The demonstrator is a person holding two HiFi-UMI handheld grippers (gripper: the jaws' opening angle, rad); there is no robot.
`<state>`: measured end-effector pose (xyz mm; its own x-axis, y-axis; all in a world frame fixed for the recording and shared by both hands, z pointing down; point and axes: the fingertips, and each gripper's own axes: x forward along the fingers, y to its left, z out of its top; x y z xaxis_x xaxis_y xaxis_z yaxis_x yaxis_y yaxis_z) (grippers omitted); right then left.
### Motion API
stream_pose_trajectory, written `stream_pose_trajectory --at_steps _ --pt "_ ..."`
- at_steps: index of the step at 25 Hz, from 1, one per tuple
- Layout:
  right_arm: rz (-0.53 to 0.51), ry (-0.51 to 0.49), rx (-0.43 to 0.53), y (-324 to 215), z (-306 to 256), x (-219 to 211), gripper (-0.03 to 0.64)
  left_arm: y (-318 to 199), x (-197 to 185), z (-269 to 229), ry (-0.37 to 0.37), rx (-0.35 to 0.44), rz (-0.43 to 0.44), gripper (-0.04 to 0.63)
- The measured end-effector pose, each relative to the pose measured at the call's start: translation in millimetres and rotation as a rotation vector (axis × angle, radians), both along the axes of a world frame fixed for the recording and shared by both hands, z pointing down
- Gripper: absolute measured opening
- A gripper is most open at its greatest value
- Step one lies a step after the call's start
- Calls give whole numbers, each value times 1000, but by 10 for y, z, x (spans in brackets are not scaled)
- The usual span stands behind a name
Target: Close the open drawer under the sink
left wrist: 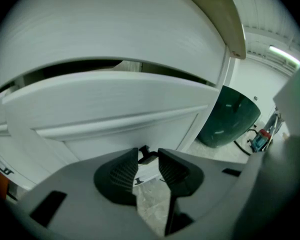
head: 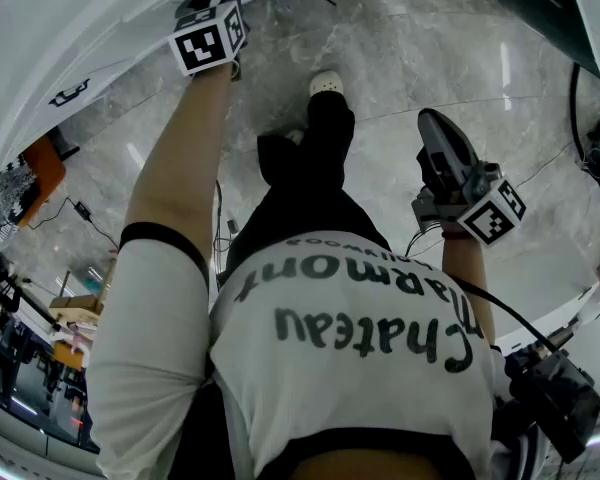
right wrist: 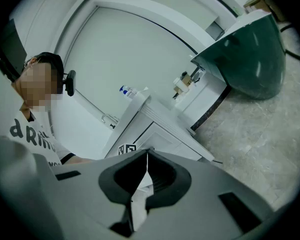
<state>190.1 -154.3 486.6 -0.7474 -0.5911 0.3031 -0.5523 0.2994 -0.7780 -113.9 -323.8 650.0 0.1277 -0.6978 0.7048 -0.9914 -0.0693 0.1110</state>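
A grey marble floor [head: 380,58] is seen beneath the person, and a white cabinet [head: 70,38] is set along its upper left edge in the head view. In the left gripper view most of the frame is filled by the white drawer [left wrist: 115,101]: its panelled front is seen standing out from the cabinet, and a dark gap is left along its top edge, so the drawer is not shut. A dark green basin [left wrist: 227,116] is seen to the right of the cabinet, well apart from both grippers.

The person's white printed shirt [head: 350,338] and black trousers [head: 305,183] are seen in the middle of the head view. The left arm is stretched out to the cabinet, and the left gripper [left wrist: 147,155] is held just in front of the drawer front, low on its panel. Its jaws are parted by a narrow gap, and nothing is clamped between them. A small dark fitting [left wrist: 144,151] is seen just past their tips; whether it is touched cannot be told.

The right gripper [right wrist: 147,154] is held over the floor at the person's right side, well apart from the drawer, with its jaws closed tip to tip on nothing.
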Motion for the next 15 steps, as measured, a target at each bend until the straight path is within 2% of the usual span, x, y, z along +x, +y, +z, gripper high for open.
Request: stream_pose_trajectory --at_steps 6,15 --pt "-9 -1 -5 -28 18 -25 12 -34 13 15 43 -8 -40 130" --pt "13 13 1 2 -19 110 12 -85 1 6 42 -3 -48 133"
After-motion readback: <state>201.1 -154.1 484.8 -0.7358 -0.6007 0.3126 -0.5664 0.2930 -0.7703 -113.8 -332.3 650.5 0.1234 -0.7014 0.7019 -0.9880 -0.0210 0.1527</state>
